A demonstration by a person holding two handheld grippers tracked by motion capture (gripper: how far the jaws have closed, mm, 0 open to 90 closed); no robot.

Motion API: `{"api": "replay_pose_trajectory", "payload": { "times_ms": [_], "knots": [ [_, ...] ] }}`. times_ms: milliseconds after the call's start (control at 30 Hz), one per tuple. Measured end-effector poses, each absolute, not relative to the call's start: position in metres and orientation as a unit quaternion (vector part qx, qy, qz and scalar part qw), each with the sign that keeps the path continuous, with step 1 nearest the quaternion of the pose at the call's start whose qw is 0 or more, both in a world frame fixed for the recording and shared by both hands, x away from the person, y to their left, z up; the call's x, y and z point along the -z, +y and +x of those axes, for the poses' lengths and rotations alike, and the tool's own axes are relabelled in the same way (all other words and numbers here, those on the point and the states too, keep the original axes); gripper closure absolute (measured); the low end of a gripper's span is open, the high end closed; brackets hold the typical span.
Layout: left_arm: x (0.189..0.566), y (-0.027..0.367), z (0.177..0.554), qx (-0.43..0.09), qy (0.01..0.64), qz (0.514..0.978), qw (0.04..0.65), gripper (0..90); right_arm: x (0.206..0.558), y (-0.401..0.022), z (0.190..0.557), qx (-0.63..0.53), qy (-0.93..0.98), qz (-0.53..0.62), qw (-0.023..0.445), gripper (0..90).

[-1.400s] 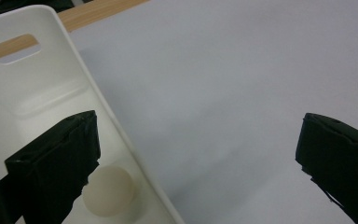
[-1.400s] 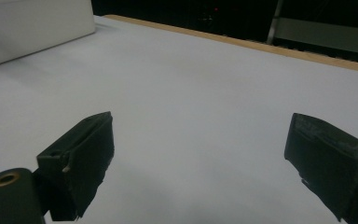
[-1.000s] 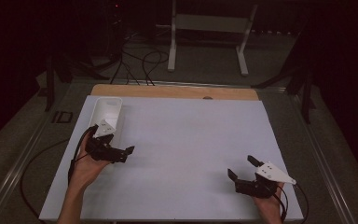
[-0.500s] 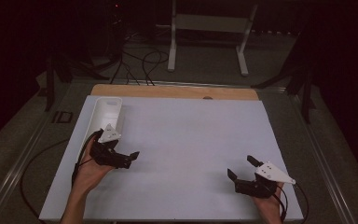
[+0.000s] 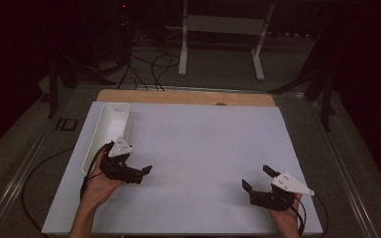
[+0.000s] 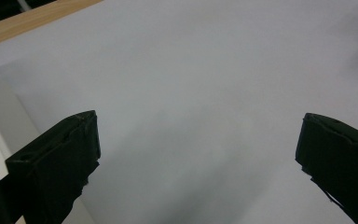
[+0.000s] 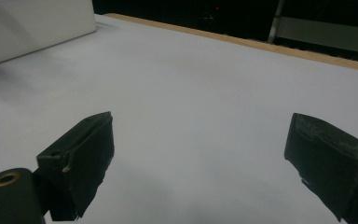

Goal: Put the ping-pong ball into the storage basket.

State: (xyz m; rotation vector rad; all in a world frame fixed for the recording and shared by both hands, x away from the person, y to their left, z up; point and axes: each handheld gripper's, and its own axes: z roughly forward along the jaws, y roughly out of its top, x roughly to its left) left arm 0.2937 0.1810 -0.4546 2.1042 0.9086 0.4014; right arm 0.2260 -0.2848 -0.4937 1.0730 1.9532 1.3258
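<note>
Left gripper (image 5: 140,172) is wide open, holding nothing, just beside the white tray (image 5: 95,143); its long axis runs toward the table's far edge, inside looks empty. Right gripper (image 5: 258,179) open too.

One long white plastic rectangular tray (image 5: 106,130) lies on one white-covered worktop with a wooden far edge (image 5: 203,148). Two black handheld grippers are there, one left gripper (image 5: 140,173) and one right gripper (image 5: 256,179), each with two fingers.
</note>
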Motion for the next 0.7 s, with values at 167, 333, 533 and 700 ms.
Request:
{"api": "replay_pose_trajectory", "payload": {
  "times_ms": [167,333,533,700],
  "knots": [
    [0.458,0.179,0.289,-0.158,0.351,0.832,0.399,0.5,0.494,-0.285,0.226,-0.493,0.725,0.398,0.271,7.8],
    [0.463,0.177,0.285,-0.155,0.347,0.833,0.401,0.5,0.494,-0.285,0.226,-0.492,0.725,0.397,0.271,7.8],
    [0.465,0.176,0.28,-0.162,0.341,0.831,0.409,0.4,0.494,-0.284,0.226,-0.493,0.726,0.397,0.27,7.8],
    [0.465,0.176,0.274,-0.165,0.334,0.827,0.421,0.5,0.494,-0.284,0.226,-0.492,0.727,0.396,0.269,7.8]
  ]
}}
